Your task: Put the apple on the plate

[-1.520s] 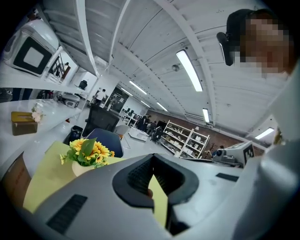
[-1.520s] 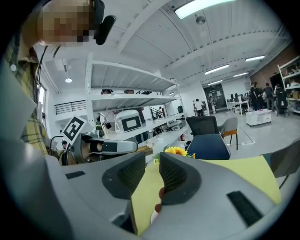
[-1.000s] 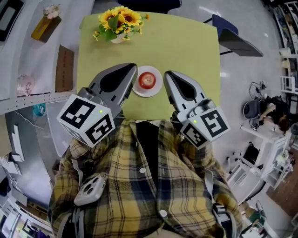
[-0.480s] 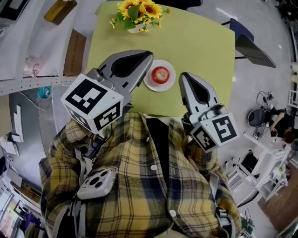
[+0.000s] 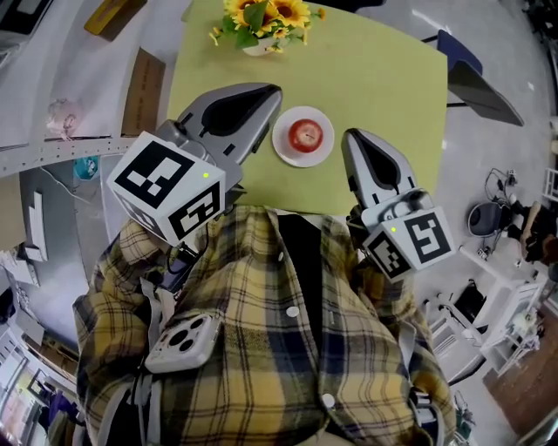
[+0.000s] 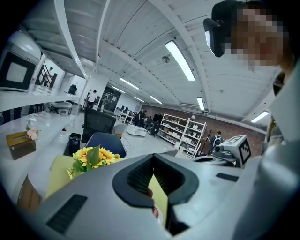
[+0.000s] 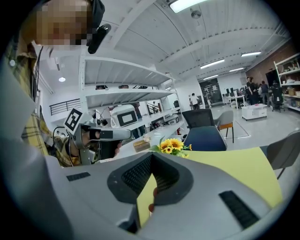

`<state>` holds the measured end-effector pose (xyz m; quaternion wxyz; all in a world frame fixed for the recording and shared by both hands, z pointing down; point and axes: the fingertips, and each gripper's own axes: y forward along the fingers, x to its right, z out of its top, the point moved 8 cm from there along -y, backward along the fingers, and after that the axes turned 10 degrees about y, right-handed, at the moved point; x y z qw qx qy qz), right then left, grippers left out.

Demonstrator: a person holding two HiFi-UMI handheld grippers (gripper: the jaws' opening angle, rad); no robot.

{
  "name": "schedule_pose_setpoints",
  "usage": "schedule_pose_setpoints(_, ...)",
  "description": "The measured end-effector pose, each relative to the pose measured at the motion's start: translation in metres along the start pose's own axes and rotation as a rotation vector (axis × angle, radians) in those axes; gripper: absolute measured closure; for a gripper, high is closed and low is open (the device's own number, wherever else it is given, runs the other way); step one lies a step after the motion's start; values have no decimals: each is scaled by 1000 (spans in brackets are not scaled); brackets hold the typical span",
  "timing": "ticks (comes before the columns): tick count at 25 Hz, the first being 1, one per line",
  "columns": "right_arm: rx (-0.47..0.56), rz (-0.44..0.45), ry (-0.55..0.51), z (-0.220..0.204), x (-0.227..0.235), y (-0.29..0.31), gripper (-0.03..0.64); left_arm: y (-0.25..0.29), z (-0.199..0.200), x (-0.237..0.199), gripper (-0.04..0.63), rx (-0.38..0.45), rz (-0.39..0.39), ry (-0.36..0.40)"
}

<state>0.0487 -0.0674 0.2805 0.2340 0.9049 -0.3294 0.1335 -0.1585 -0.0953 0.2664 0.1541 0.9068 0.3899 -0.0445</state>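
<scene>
Red and round, the apple (image 5: 305, 134) sits in the middle of the white plate (image 5: 284, 151) on the yellow-green table (image 5: 384, 96), so the job looks done. The left gripper (image 5: 275, 90) is just left of the plate, and the right gripper (image 5: 350, 137) is just right of it. Both have their jaws pressed together with nothing in them. I think the apple is hard, smooth and not heavy. It could roll or slip, so hold it across its fat middle. Squeeze gently or it may bruise. Sunflowers (image 5: 261, 16) stand at the far edge.
</scene>
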Motion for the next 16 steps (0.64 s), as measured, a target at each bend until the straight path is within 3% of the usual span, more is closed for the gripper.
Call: schedule_pose_setpoints(16, -5, -6, -2, -3, 2, 2, 621, 2, -2, -2, 588, -10, -5, 9)
